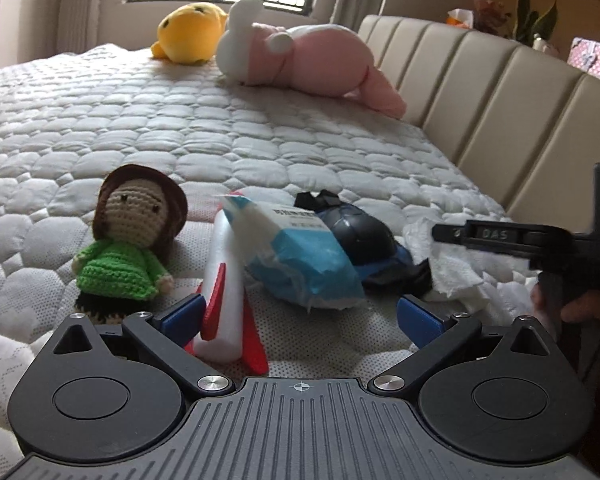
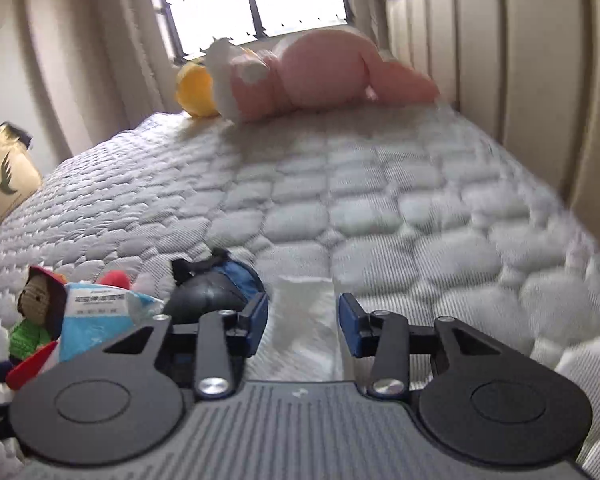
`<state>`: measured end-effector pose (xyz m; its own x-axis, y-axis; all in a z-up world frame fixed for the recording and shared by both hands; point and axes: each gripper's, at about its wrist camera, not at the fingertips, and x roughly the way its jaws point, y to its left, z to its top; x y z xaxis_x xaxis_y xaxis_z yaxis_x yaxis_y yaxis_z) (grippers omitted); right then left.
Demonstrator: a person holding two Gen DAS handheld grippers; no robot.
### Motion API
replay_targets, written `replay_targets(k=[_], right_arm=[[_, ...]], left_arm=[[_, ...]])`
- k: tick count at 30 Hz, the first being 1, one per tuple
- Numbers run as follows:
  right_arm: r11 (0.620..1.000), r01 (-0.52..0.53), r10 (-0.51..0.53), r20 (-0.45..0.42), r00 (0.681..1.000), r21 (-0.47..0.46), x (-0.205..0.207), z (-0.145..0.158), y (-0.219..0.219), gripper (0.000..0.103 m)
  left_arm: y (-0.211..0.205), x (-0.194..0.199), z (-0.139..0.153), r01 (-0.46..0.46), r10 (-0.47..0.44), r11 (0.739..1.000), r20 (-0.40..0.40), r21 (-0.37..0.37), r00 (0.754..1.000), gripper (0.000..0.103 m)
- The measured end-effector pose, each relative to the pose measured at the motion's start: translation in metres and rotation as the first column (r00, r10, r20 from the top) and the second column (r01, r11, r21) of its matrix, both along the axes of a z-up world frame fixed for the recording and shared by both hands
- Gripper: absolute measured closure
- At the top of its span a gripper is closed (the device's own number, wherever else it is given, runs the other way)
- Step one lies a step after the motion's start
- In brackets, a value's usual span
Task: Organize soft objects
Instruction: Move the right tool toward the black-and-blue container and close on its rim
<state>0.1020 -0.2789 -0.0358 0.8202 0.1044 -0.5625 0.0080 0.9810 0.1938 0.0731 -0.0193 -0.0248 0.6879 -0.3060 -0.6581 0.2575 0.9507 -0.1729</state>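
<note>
My left gripper [image 1: 300, 318] stands open low over the quilted mattress [image 1: 140, 128]. A white and red rocket toy [image 1: 224, 292] lies against its left pad. A crochet doll [image 1: 128, 240] in a green top sits to the left. A blue tissue pack [image 1: 300, 256] and a dark blue and black object [image 1: 364, 236] lie just ahead. My right gripper [image 2: 304, 320] has its jaws narrowed around a crumpled white tissue [image 2: 304, 304], with thin gaps on both sides. From the left wrist view the right gripper [image 1: 440, 234] hangs over that tissue [image 1: 448, 268].
A yellow plush [image 1: 192, 32] and a pink and white plush [image 1: 300, 60] lie at the far end by the window. A beige padded headboard [image 1: 480, 92] runs along the right. A gold bag [image 2: 4, 184] stands off the left edge. A hand [image 1: 580, 304] holds the right gripper.
</note>
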Motion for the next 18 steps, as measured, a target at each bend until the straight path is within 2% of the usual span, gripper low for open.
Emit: replay_targets(k=[1,4,5,10,14,18], right_arm=[[0.999,-0.017,0.018,0.035,0.999,-0.036,-0.004,0.005,0.008,0.057],[0.994,-0.101,0.103,0.047,0.994,-0.041,-0.002,0.012,0.027,0.042],[0.991,-0.129,0.131,0.051,0.99,-0.043,-0.002,0.015,0.033,0.041],[0.988,-0.125,0.124,-0.014,0.992,-0.087,0.006,0.002,0.051,0.04],[0.985,-0.124,0.116,-0.066,0.991,-0.122,0.012,-0.008,0.065,0.03],[0.98,-0.124,0.106,-0.118,0.987,-0.156,0.019,-0.018,0.08,0.026]], left_arm=[[-0.004,0.002,-0.002,-0.022,0.023,0.999,-0.012,0.032,1.0,0.0],[-0.008,0.007,-0.006,-0.064,0.066,0.995,-0.034,0.081,0.997,0.0],[-0.008,0.007,-0.006,-0.068,0.071,0.995,-0.038,0.079,0.997,0.0],[0.004,0.005,-0.008,-0.069,0.071,0.997,-0.078,0.024,0.994,0.0],[0.008,0.004,-0.009,-0.069,0.069,0.998,-0.091,0.005,0.993,0.0],[0.012,0.004,-0.01,-0.069,0.067,0.998,-0.104,-0.014,0.992,0.0]])
